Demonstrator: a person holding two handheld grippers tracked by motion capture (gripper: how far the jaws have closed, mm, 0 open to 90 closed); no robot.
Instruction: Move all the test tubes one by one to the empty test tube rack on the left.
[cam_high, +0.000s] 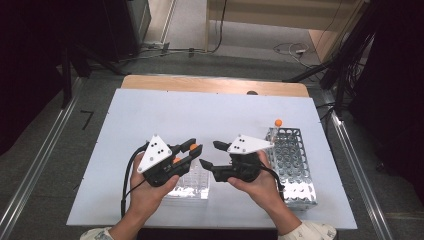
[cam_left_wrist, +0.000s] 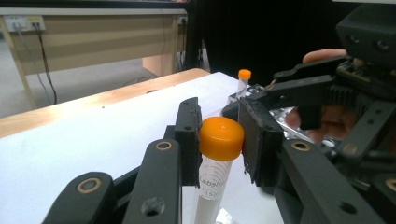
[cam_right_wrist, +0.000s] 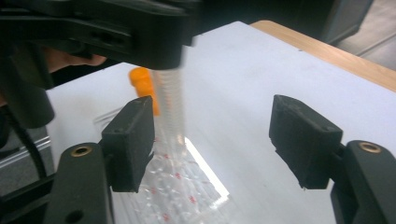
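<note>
High view: left hand (cam_high: 150, 192) tilts left tongs (cam_high: 194, 147) rightward over clear rack (cam_high: 192, 186), clamped on orange-capped tube (cam_left_wrist: 218, 154) at its cap. Right tongs (cam_high: 209, 154) point left, jaws apart, nothing between; metal rack (cam_high: 292, 162) on white tabletop (cam_high: 200, 112) at right.

Orange caps, black fingers, white desk sheet

The tube (cam_left_wrist: 211, 184) in the left gripper (cam_left_wrist: 218, 140) wears a bright orange cap over a milky clear body with grey print; the gripper's fingers (cam_left_wrist: 188, 135) are matte black with brass-coloured pivot rings. A second orange-capped tube (cam_high: 278, 123) stands in the perforated silver rack (cam_high: 294, 165). The clear rack (cam_right_wrist: 180, 186) shows small red marks. The desk (cam_high: 210, 112) is white, tan wood at its far edge. Both grippers carry light grey plates with black dots.
</note>
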